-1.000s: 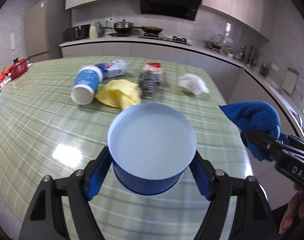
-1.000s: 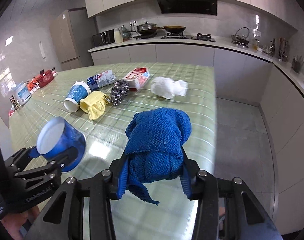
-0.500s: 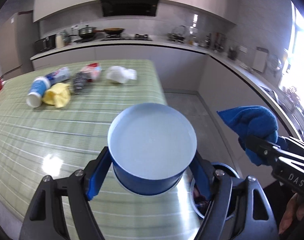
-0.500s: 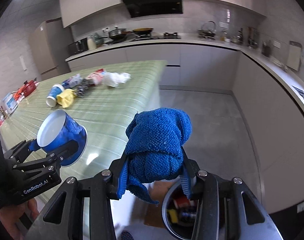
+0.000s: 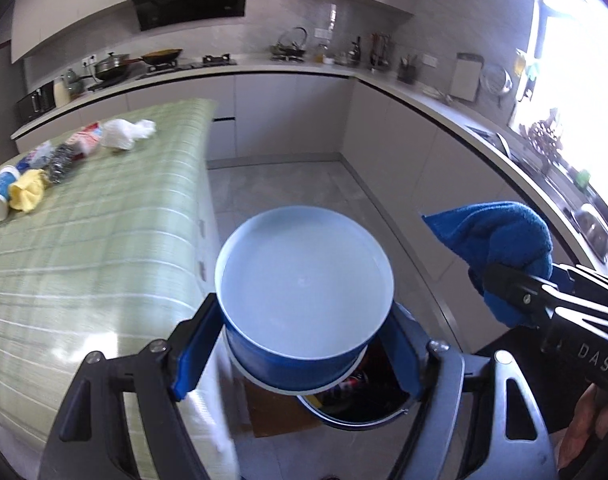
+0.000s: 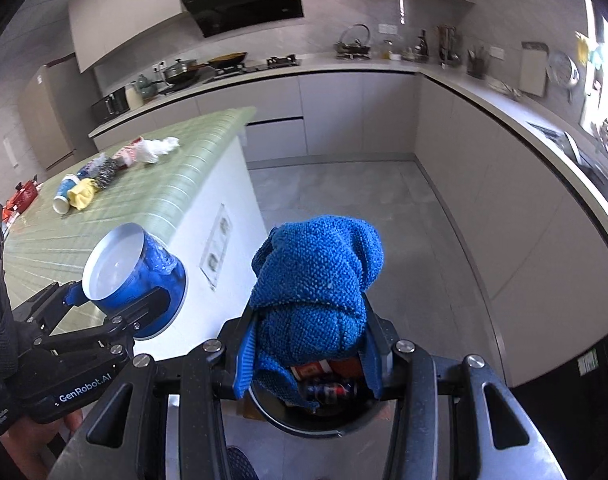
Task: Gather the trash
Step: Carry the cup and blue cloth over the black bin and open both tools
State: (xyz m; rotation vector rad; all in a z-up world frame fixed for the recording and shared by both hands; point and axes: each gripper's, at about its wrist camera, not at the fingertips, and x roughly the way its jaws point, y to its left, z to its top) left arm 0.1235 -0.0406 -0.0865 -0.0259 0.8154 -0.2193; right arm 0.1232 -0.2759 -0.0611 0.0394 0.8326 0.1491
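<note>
Hiding most of bin: blue cloth.

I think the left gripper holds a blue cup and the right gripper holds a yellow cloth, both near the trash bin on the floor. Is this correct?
Not quite. The cloth in the right gripper is blue, as the right wrist view shows. The yellow cloth lies on the table. The rest holds: the left gripper holds the blue cup, both near the trash bin.
</note>
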